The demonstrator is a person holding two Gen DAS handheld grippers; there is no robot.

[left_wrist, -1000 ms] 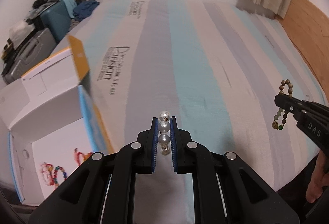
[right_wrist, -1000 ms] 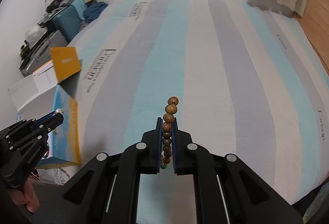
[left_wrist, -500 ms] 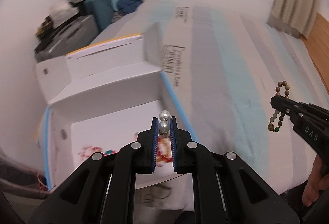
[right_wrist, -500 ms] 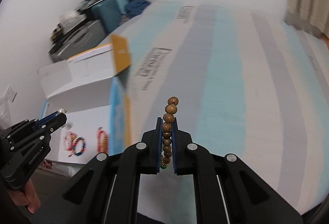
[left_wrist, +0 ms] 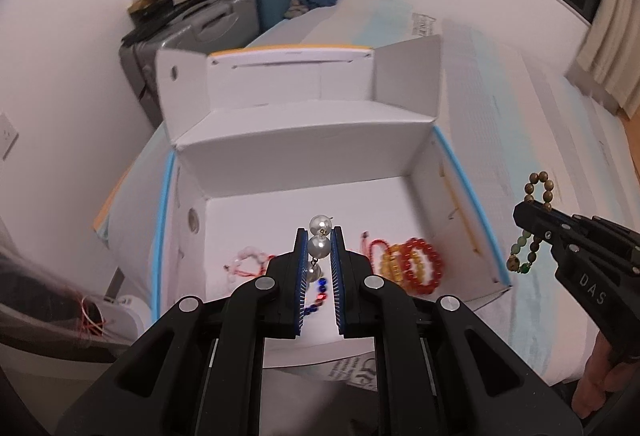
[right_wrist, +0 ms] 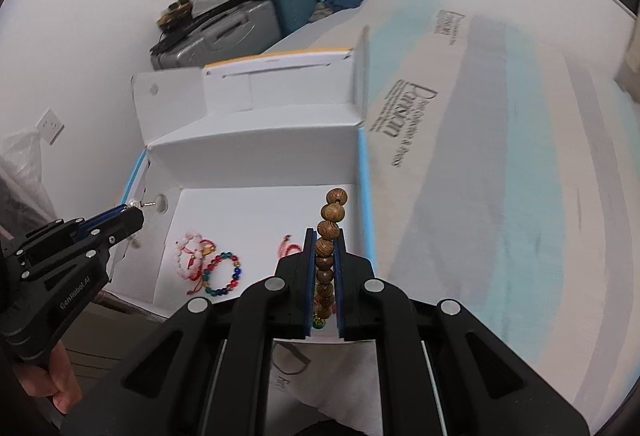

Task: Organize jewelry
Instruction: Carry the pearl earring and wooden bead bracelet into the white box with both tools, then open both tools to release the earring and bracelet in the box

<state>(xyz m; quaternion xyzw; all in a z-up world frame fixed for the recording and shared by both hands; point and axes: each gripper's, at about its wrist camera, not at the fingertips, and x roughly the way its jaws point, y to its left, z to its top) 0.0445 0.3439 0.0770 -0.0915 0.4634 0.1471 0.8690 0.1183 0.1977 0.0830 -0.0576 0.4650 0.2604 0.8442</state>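
My left gripper (left_wrist: 320, 236) is shut on a pearl earring (left_wrist: 320, 244) and holds it above the open white box (left_wrist: 304, 155). My right gripper (right_wrist: 323, 236) is shut on a wooden bead bracelet (right_wrist: 330, 236) above the box's right edge (right_wrist: 362, 195). In the left wrist view the right gripper (left_wrist: 534, 213) and its bracelet (left_wrist: 538, 187) hang just right of the box. In the box lie a red bead bracelet (left_wrist: 424, 266), a yellow one (left_wrist: 390, 260), a pink one (right_wrist: 188, 250) and a multicoloured one (right_wrist: 222, 274).
The box sits at the left edge of a striped mattress (right_wrist: 500, 155). Suitcases (left_wrist: 224, 15) piled with clothes stand against the far wall. A wall socket (right_wrist: 50, 124) is on the left. A bin with a plastic bag (left_wrist: 44, 300) stands at the lower left.
Both grippers have swung left from over the mattress to over the open box, each still holding its piece. The jaws have not opened.
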